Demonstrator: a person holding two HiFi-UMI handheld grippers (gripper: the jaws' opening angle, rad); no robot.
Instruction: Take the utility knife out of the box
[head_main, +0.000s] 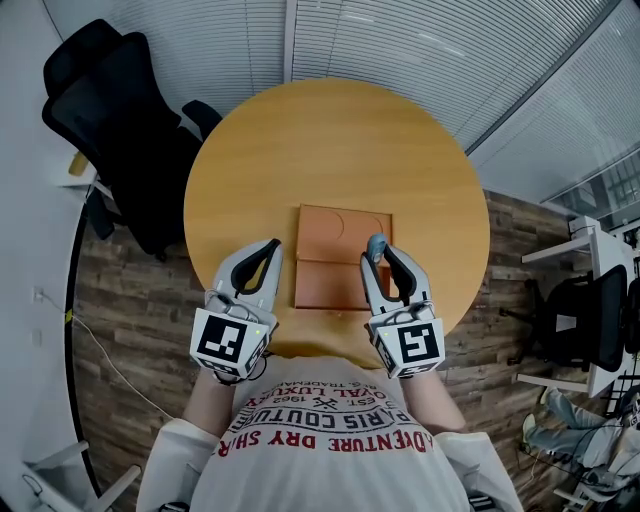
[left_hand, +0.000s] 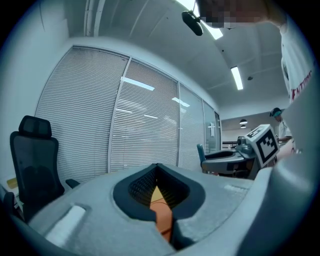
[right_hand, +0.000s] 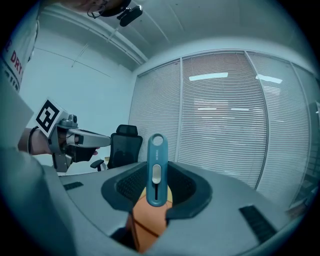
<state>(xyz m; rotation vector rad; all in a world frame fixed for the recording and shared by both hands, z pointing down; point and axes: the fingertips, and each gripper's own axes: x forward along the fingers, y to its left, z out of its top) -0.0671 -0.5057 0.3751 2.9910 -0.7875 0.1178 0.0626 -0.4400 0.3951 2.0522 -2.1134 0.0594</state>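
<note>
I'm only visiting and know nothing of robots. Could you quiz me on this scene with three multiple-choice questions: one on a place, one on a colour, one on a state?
1. Where is the utility knife?
A lying on the table
B in the right tongs
C on the chair

2. What colour is its body?
A blue
B red
C yellow

3. How are the left tongs?
A wide open
B gripping a pen
C shut, holding nothing

Answers:
1 B: it stands upright between those jaws.
2 A: it shows blue in the right gripper view.
3 C: their tips meet with nothing between them.
</note>
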